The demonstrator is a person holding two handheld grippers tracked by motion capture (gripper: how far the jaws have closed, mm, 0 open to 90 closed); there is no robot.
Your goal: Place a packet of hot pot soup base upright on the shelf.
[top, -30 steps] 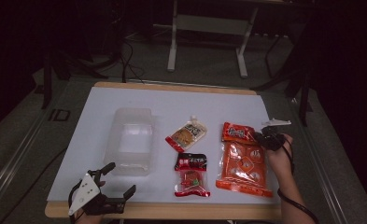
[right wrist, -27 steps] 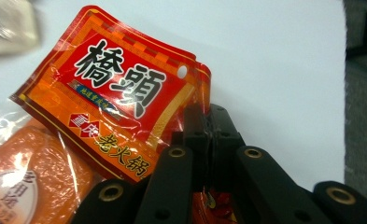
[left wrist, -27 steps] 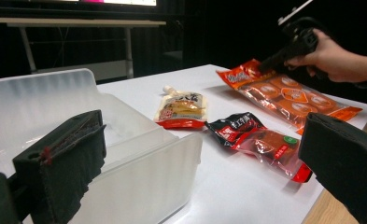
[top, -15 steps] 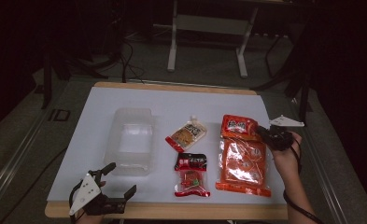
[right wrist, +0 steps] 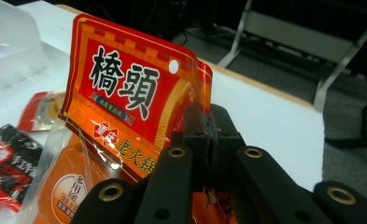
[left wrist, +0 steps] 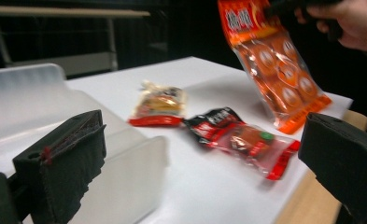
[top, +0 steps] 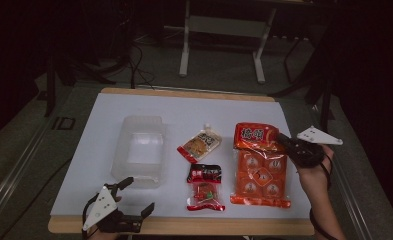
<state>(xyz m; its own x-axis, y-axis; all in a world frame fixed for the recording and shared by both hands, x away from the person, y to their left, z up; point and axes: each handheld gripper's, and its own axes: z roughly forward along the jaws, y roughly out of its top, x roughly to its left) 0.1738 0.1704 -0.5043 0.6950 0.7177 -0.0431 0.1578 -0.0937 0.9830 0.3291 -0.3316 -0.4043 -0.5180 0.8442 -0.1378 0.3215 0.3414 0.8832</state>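
- High view, nearest: left gripper idle at the table's near edge, jaws spread wide, nothing between them.
- Further in: right gripper clenched on the top corner of the orange packet, its upper end raised, lower end near the table.
- Risk: thin corner pinch, so possible slip or swing into the red-black packet.
- Beyond: clear container open, bare table around it for a carry leftward.

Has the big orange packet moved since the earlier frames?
Yes. The orange packet, clamped by the right gripper, has its top end lifted off the table; its bottom edge now sits nearer the front edge.
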